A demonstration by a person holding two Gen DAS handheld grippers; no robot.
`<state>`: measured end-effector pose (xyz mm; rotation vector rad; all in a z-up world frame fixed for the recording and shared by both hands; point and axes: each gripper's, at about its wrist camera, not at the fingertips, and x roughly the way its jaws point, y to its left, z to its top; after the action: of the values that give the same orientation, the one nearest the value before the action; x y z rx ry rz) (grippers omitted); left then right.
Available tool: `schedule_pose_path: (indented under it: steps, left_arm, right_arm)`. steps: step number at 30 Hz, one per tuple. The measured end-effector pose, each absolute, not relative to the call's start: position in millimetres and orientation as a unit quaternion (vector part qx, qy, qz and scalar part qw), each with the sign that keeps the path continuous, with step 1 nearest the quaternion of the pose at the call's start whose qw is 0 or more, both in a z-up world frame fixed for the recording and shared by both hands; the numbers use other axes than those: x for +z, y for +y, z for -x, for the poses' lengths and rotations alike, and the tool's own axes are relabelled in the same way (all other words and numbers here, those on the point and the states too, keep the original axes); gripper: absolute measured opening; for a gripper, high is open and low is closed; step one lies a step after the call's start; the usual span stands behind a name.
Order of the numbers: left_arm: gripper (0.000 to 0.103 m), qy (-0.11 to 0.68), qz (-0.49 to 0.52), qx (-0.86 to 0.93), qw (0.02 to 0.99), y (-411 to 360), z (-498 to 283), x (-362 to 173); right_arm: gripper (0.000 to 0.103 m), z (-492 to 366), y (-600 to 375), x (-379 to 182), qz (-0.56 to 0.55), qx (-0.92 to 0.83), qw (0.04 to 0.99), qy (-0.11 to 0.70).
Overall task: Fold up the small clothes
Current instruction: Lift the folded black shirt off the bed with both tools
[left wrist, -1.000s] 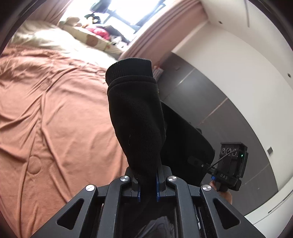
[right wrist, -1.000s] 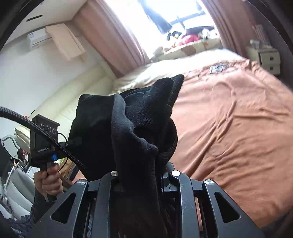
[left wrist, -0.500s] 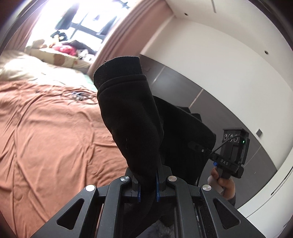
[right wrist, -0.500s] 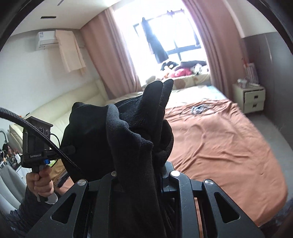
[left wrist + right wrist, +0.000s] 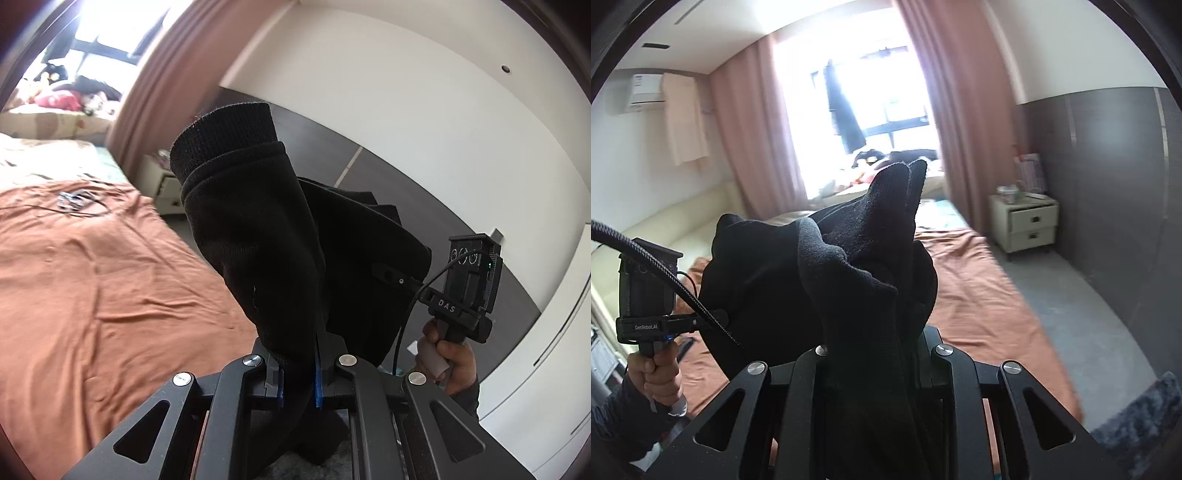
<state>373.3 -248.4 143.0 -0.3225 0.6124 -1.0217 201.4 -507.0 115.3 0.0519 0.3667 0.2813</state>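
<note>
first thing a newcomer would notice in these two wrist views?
A black garment fills the middle of both views, held up in the air with the left gripper and the right gripper each shut on it; its ribbed cuff stands up in the left view. Behind it lies a bed with a rust-orange cover, and a bright window with pink curtains at the far end.

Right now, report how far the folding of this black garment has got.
Done: the black knit garment is picked up, clear of the rust-brown bedspread. In hand: the left gripper clamps the part near a ribbed cuff, and the right gripper is shut on a bunched part, so the garment hangs between them. Left: no neat fold shows yet; it has to be laid flat, folded and set down.
</note>
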Motion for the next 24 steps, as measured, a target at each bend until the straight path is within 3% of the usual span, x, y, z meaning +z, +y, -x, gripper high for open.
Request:
schedule_pose_path:
  steps: [16, 24]
  left_arm:
    - [0.011, 0.355, 0.172, -0.53, 0.751, -397.1, -438.8, 78.1]
    - [0.011, 0.412, 0.172, -0.515, 0.731, -440.5, -493.3, 15.8]
  right_arm:
    - [0.017, -197.2, -553.8, 93.3, -0.024, 0.02, 0.973, 0.231]
    - [0.017, -264.3, -530.8, 103.8, -0.038, -0.026, 0.957, 0.285]
